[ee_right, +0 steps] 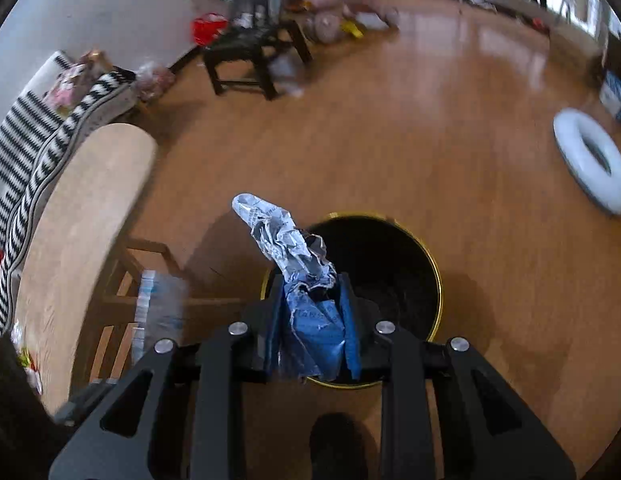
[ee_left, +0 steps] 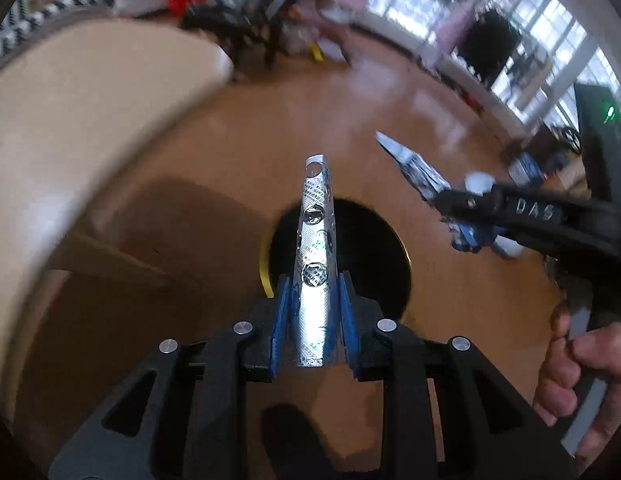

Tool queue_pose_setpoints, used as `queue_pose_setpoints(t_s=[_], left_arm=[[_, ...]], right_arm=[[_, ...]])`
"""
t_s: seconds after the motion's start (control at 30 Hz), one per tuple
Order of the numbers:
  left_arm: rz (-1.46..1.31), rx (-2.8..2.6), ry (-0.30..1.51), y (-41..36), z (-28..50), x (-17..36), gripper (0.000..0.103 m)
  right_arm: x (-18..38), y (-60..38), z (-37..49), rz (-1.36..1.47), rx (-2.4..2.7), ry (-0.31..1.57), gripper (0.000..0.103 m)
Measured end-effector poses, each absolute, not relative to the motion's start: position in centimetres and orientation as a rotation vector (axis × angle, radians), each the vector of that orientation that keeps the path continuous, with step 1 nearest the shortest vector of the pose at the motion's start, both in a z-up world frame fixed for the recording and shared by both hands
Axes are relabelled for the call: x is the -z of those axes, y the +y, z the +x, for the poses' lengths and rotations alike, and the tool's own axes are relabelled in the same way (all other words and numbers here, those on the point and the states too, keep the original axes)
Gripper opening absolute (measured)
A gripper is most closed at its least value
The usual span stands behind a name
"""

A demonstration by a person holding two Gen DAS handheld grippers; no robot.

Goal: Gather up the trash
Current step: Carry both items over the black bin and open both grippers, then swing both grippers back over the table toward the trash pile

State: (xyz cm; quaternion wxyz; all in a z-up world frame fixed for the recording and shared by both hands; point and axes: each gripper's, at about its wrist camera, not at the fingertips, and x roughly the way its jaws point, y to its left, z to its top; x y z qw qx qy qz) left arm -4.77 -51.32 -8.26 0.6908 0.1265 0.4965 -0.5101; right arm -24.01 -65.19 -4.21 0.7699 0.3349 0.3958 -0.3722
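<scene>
Left gripper (ee_left: 314, 308) pinches a silver blister pack (ee_left: 315, 264) between its blue pads (ee_left: 279, 320); the pack sticks out forward past the fingertips, lower end clamped, upper end free. It hangs over the black bin (ee_left: 370, 252), the one with a yellow rim, standing on the wood floor (ee_left: 350, 120).

Right gripper (ee_right: 312, 312) is clamped on a crumpled wrapper (ee_right: 294, 256), blue and silver; the blue part is squeezed between the pads, the silver part juts up and to the left beyond the tips. It sits above the near rim of the same bin (ee_right: 390, 264).

Only the left view shows the other tool from outside: the right gripper (ee_left: 462, 216) with the wrapper (ee_left: 414, 168) poking out, plus the person's right hand (ee_left: 574, 372) on the handle. Only the right view shows the whole bin mouth, a white ring (ee_right: 590, 164) lying on the floor well apart to the right, a dark chair (ee_right: 250, 60), and the striped sofa (ee_right: 38, 140) beside the light table (ee_right: 82, 220). Background is blurred in both.
</scene>
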Motion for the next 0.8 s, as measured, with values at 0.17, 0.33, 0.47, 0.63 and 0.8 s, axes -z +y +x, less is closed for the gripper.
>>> queue_pose_setpoints(t_s=[0.17, 0.33, 0.47, 0.63, 0.8], left_arm=[[0.317, 1.169, 1.149, -54.3, -5.5, 10.7, 0.024], [0.32, 1.18, 1.162, -55.4, -6.7, 11.7, 0.024], [0.329, 1.188, 1.153, -56.5, -7.0, 12.1, 0.027], [0.342, 1.19, 1.144, -56.9, -7.2, 12.7, 0.067], [0.322, 1.169, 1.121, -55.9, -6.7, 11.5, 0.073]], right_arm=[[6.8, -67.2, -24.9, 0.818, 0.847, 0.901, 0.026], [7.5, -68.5, -25.0, 0.859, 0.873, 0.897, 0.026], [7.6, -69.0, -25.4, 0.874, 0.882, 0.881, 0.027], [7.3, -69.2, -26.0, 0.871, 0.892, 0.859, 0.064], [6.6, -68.4, -25.7, 0.851, 0.875, 0.843, 0.067]])
